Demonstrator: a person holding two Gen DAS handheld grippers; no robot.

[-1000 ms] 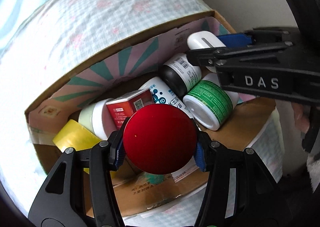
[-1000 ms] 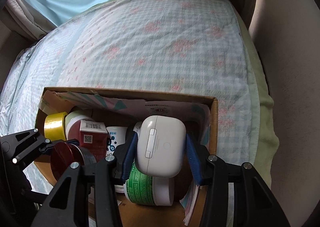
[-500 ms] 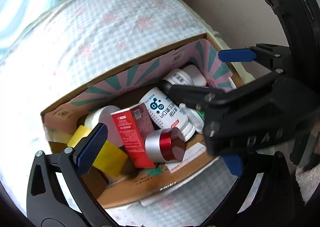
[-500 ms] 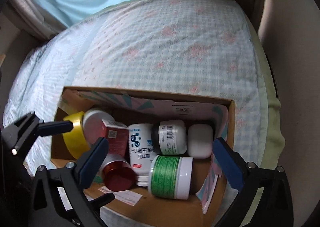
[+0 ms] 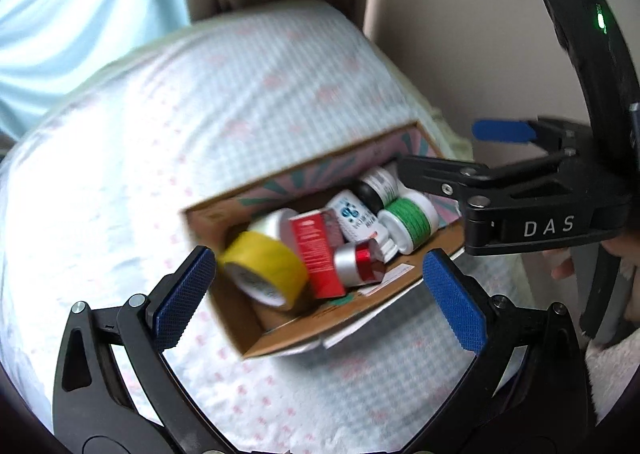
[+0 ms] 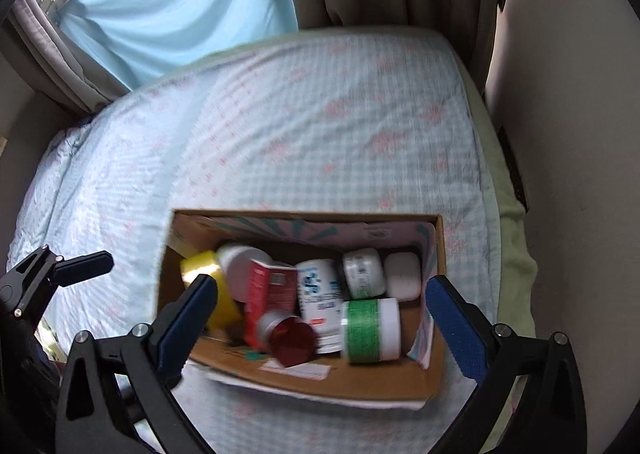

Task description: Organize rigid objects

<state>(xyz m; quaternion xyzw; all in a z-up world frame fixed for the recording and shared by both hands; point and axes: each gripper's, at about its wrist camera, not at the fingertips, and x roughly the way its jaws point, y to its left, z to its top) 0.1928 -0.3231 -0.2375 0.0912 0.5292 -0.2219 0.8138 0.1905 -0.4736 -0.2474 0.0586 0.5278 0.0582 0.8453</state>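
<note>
Cardboard box (image 6: pixel 434 382): sits on the bed (image 6: pixel 320 114), near its right edge, top open.
Left end of box: yellow tape roll (image 5: pixel 266 268), white jar (image 6: pixel 242 262) just beside it.
Middle: red carton (image 6: pixel 272 294), red-capped silver jar (image 6: pixel 290 338) lying on its side, white bottle (image 6: pixel 318 290) with blue print.
Right end: black-and-white bottle (image 6: pixel 362 270), green-labelled jar (image 6: pixel 370 330), white case (image 6: pixel 402 274) in the far right corner.
Left tongs (image 5: pixel 320 294): spread wide, nothing between them, above the box.
Right tongs (image 6: pixel 320 318): spread wide, holding nothing, above the box.
</note>
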